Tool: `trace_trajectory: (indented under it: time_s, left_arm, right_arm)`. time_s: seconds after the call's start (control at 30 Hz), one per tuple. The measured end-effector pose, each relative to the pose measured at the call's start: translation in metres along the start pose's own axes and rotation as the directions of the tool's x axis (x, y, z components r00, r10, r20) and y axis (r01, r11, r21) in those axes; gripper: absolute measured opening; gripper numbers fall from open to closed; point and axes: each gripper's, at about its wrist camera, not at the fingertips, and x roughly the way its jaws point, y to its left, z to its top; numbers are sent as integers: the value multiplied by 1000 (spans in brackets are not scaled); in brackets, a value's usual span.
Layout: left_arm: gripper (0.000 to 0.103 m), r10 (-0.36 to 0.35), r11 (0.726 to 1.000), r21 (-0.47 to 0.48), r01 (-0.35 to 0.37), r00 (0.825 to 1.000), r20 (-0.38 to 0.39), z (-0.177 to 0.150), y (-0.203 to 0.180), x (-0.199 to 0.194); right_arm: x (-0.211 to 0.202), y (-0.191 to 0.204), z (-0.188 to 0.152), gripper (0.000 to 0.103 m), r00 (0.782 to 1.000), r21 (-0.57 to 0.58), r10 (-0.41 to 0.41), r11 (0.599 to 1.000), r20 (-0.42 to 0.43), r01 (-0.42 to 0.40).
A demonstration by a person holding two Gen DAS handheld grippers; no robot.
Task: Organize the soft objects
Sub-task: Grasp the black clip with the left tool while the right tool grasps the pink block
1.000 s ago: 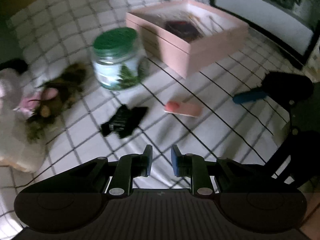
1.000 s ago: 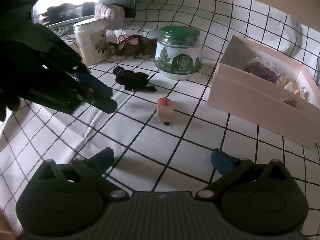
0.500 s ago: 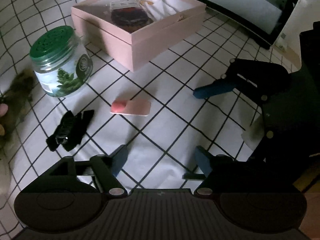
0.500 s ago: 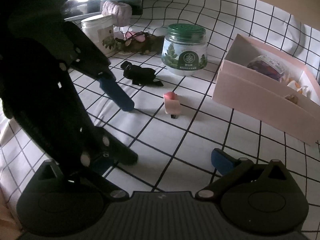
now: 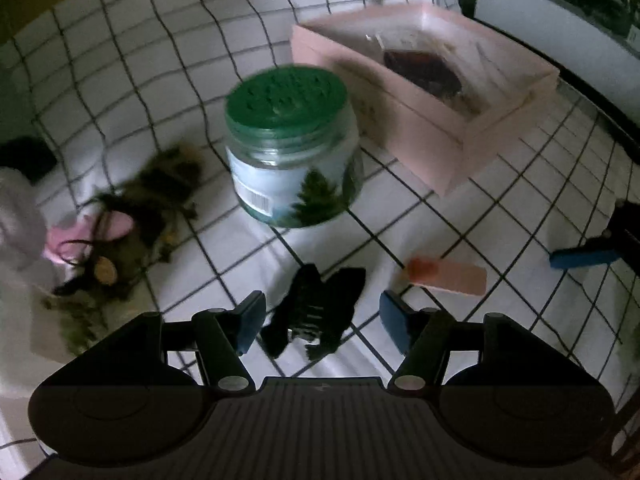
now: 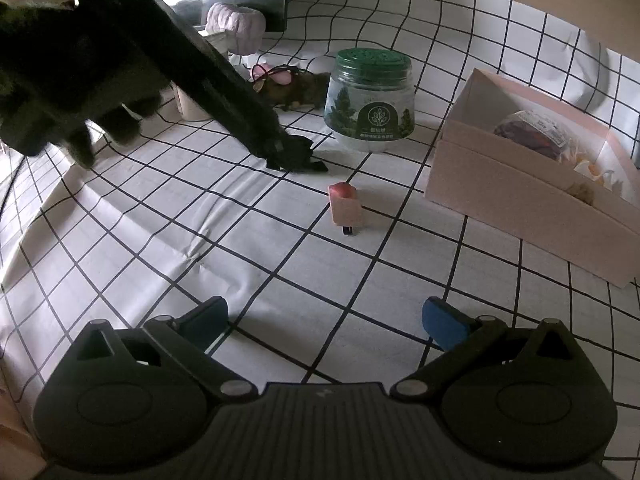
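Note:
A black bow hair clip lies on the checked cloth, and my left gripper stands over it. The clip sits between the jaws, which are closing; the blue pads still stand apart from it. In the right wrist view the left gripper reaches down onto the same clip. A pink clip lies just to its right. My right gripper hangs open over bare cloth, nothing between its fingers. The pink box holds a dark wrapped item.
A green-lidded jar stands right behind the black clip. A brown and pink hair piece lies to the left. A pale pink scrunchie rests on a white jar at the back. A dark-framed screen stands behind the box.
My left gripper went from shut to wide open, swung toward the right gripper, then came back over the black bow clip. The right gripper has not moved.

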Motion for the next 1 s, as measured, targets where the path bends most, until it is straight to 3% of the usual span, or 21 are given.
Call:
trace_trajectory:
  time_s: [0.1,0.17,0.2,0.3,0.37,0.47,0.53,0.63,0.73,0.83,1.0]
  left_arm:
    - [67,7,1000,-30,-7,1000,17,-1,5,-4]
    - [54,0,999,-44,2,999,46,-5,11,-9]
    - [41,-1,999,-48,3,999,52,-7,13,-11]
    - [42,22,997,-69,-18,997,68,-14,13,-25]
    - [42,22,994,-105,-13,997,76,-22,15,-34]
    - [42,25,988,-151,-13,996,83,-34,18,-43]
    - [42,21,984,-176,-4,995,93,-41,16,-50]
    - [42,14,977,-212,8,995,102,-49,9,-60]
    - [42,3,972,-236,24,994,111,-53,-2,-69]
    - [42,-17,971,-233,47,991,130,-50,-18,-79]
    - [42,-76,970,-212,118,978,195,-24,-45,-92]
  right_arm:
    - [-1,2,2,101,1000,-1,-7,1000,-9,7]
    - [-3,6,4,93,1000,-29,-3,1000,5,3]
    - [-5,10,6,93,1000,-56,-1,998,22,2]
    - [-7,14,17,86,996,-74,-7,997,94,14]
    - [-1,9,30,71,994,-41,-8,999,112,13]
    - [19,-3,47,50,997,44,-27,999,76,24]
    - [30,-10,53,45,999,81,-31,996,36,28]
    - [35,-10,57,38,999,53,-35,998,35,34]
    - [37,-8,60,20,999,8,-45,999,17,45]
    - [27,-8,59,20,999,-27,-40,999,6,40]
    - [-21,-24,51,20,998,-25,-52,998,41,53]
